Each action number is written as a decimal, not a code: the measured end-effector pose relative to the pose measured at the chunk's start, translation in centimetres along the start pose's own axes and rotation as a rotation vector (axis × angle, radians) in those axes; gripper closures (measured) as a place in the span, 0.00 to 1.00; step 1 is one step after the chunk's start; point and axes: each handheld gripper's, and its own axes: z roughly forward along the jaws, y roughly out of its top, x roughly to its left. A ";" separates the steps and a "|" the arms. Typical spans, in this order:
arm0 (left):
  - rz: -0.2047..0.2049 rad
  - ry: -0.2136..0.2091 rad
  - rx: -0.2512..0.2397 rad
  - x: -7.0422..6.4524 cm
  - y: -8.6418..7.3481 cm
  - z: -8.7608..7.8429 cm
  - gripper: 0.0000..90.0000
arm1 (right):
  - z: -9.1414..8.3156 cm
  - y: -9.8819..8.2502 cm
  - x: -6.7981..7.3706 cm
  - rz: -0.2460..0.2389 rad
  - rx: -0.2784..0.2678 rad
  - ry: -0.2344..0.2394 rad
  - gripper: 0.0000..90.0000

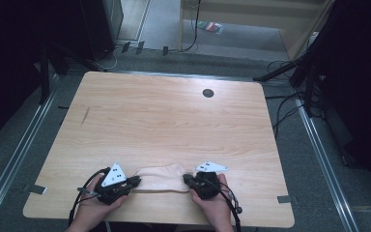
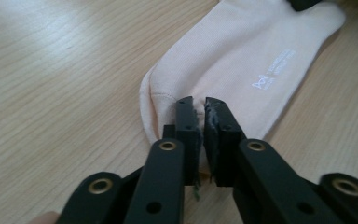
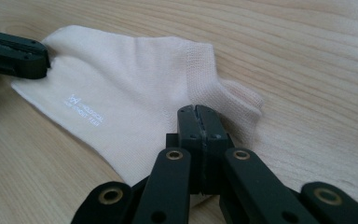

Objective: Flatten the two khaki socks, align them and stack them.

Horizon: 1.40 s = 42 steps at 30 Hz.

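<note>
Wooden table (image 1: 164, 116) | left gripper (image 2: 200, 105) nearly closed on sock (image 2: 242, 56) | right gripper (image 3: 197, 112) clamped on sock

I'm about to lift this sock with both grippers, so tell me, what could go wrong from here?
1. The left gripper shows a narrow gap between its jaws at the toe end of the sock, so that end may slip free.
2. The right gripper pinches only the edge near the heel; a hard pull could stretch the knit.
3. The sock lies near the table's front edge, so a dropped end might fall off.
</note>
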 end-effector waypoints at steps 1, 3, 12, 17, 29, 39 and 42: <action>-0.011 -0.003 -0.014 0.2 0.0 -0.1 0.84 | -0.1 0.0 0.0 0.011 -0.005 0.006 1.00; -0.015 -0.005 -0.027 0.3 -0.1 -0.2 0.81 | -0.7 0.1 -0.2 0.041 -0.057 0.046 1.00; -0.094 0.027 -0.015 0.8 0.1 0.4 0.97 | 1.1 0.9 0.1 0.005 -0.094 0.033 1.00; -0.092 0.033 -0.015 0.8 0.1 0.4 1.00 | 1.8 0.9 0.0 -0.013 -0.069 -0.017 1.00; -0.192 -0.003 -0.211 2.5 0.0 -1.5 0.58 | -0.1 1.2 -1.1 -0.016 -0.215 -0.029 0.58; -0.300 0.160 -0.235 4.1 -0.1 -2.8 0.16 | -1.5 1.5 -3.1 -0.007 -0.276 -0.042 0.27; -0.318 0.183 -0.239 4.6 -0.3 -3.1 0.15 | -2.1 1.6 -3.8 0.001 -0.281 -0.068 0.21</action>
